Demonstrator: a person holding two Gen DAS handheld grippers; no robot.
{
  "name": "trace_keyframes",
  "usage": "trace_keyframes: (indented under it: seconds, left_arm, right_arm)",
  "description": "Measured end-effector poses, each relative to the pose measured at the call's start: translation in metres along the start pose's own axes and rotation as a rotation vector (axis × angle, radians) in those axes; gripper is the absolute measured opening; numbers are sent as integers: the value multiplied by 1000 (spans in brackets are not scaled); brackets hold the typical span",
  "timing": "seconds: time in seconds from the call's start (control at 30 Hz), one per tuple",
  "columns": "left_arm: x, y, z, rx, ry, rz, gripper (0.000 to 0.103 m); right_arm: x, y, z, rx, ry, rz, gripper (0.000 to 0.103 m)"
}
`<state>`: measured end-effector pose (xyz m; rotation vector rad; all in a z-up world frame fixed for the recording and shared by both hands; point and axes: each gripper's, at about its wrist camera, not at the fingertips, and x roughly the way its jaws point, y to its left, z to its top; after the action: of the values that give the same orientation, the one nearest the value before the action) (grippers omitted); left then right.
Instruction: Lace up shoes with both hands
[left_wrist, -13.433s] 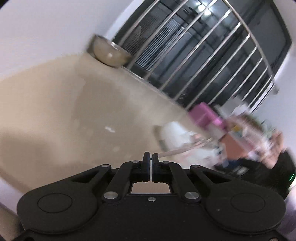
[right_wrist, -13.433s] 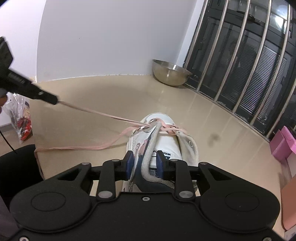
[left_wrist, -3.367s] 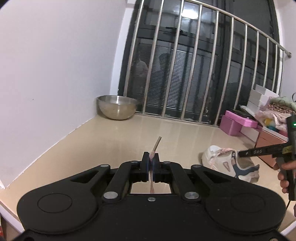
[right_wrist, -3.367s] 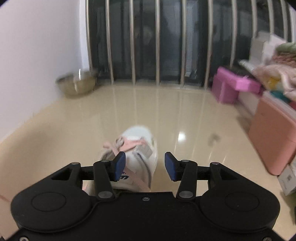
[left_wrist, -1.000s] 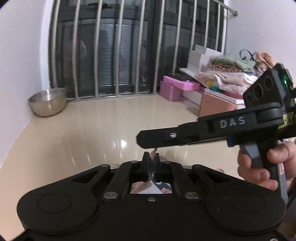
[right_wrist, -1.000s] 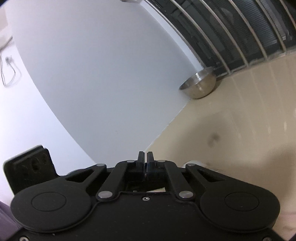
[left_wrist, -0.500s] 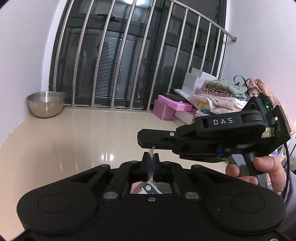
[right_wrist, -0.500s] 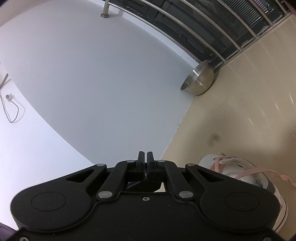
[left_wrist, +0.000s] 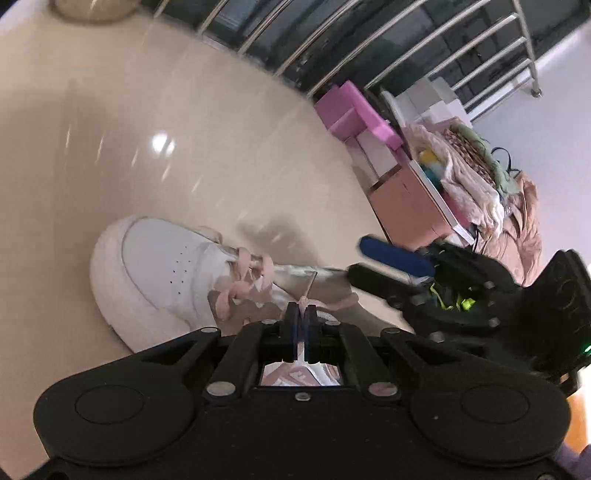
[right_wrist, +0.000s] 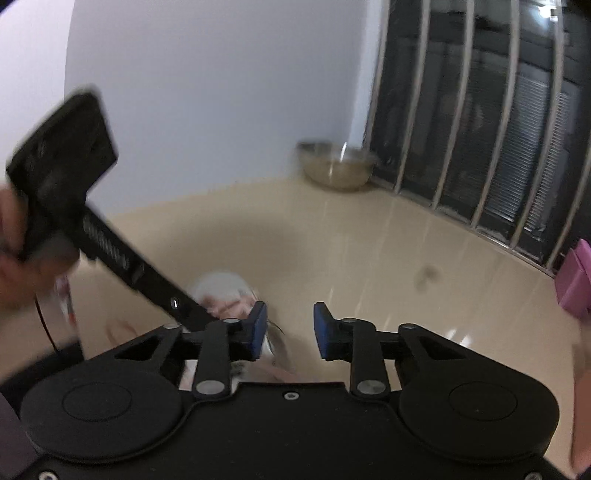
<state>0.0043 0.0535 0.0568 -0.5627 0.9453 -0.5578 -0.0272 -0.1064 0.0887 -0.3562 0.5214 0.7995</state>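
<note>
A white shoe (left_wrist: 159, 266) with a pink lace (left_wrist: 255, 264) lies on the beige floor, toe to the left. My left gripper (left_wrist: 303, 314) hovers just above its tongue, shut on the thin end of the lace. My right gripper (left_wrist: 358, 258) reaches in from the right beside the shoe. In the right wrist view, my right gripper (right_wrist: 289, 328) has its jaws opening, and its blue pads (right_wrist: 258, 328) press on nothing. The blurred shoe (right_wrist: 221, 288) lies just beyond the left pad. The left gripper's black body (right_wrist: 110, 251) slants in from the left, held by a hand (right_wrist: 14, 266).
A steel bowl (right_wrist: 336, 166) sits in the corner by the white wall. A barred window (right_wrist: 480, 129) runs along the back. Pink boxes (left_wrist: 354, 114) and a salmon cabinet (left_wrist: 406, 206) piled with folded clothes (left_wrist: 469, 177) stand to the right of the shoe.
My left gripper has swung down over the shoe, still shut on the lace end. My right gripper has rolled upright and its jaws have gone from shut to apart.
</note>
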Motion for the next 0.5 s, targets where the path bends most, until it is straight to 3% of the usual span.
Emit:
trace_keyframes:
  seconds: [0.17,0.3,0.5]
  left_arm:
    - [17,13,1,-54,47,-12,3]
    - [25,34,-1,-152,50,-83,4]
    - [42,57,11,-302,119,-174,4]
  right_arm:
    - [14,-19,3,89,26,124,21]
    - [22,-35,-8,200,0,141,18]
    - [25,-57,-23,386,-31,166,17]
